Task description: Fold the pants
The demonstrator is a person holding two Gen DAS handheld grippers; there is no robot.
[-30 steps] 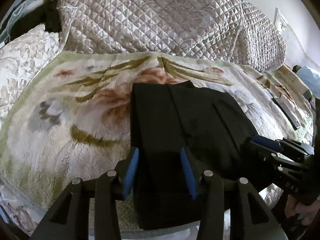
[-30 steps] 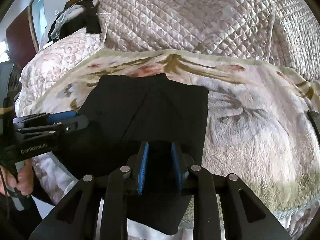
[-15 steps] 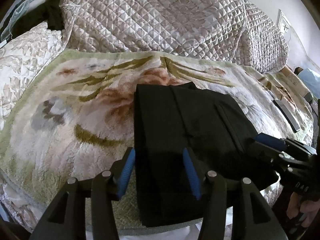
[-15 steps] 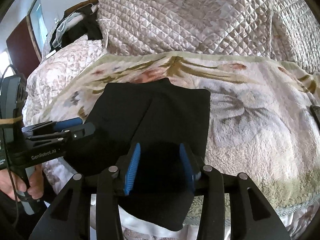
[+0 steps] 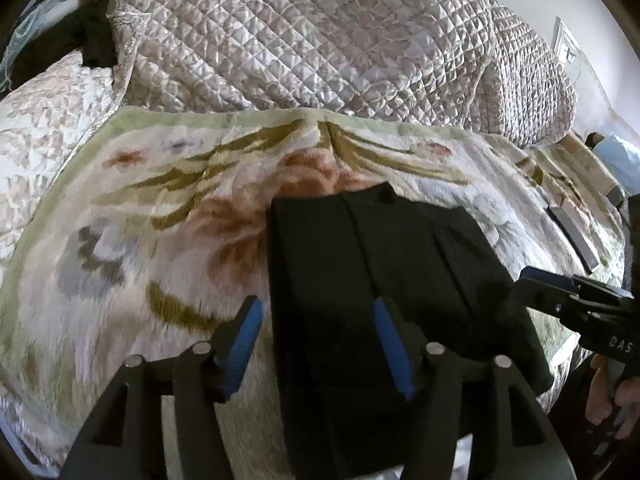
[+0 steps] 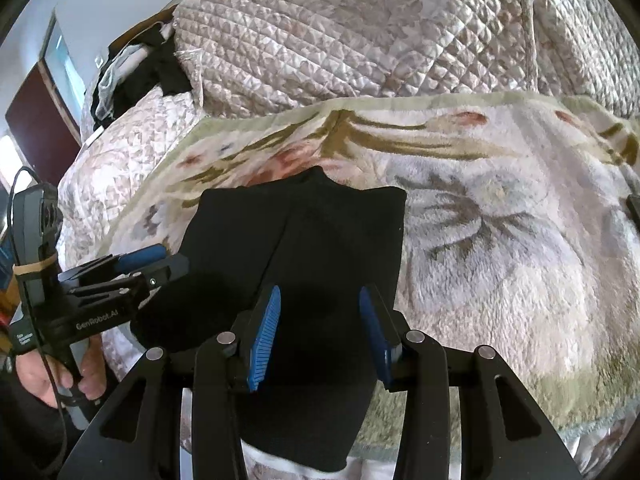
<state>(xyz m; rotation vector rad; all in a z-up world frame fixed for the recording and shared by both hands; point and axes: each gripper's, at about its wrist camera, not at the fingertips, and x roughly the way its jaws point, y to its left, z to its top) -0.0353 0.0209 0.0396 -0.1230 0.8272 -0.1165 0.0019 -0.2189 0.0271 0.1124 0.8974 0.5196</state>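
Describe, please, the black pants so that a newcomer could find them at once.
Start at the bed's floral fleece blanket, spread below the quilted coverlet. The black pants lie folded on it, overhanging its near edge. They are the only plain dark slab on that pale, patterned surface.

Bedroom: quilted bedspread [image 5: 304,36], floral blanket [image 6: 500,240]

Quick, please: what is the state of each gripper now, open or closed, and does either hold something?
Left gripper: open, just widened, holds nothing; black pants lie below.
Right gripper: open, holds nothing.
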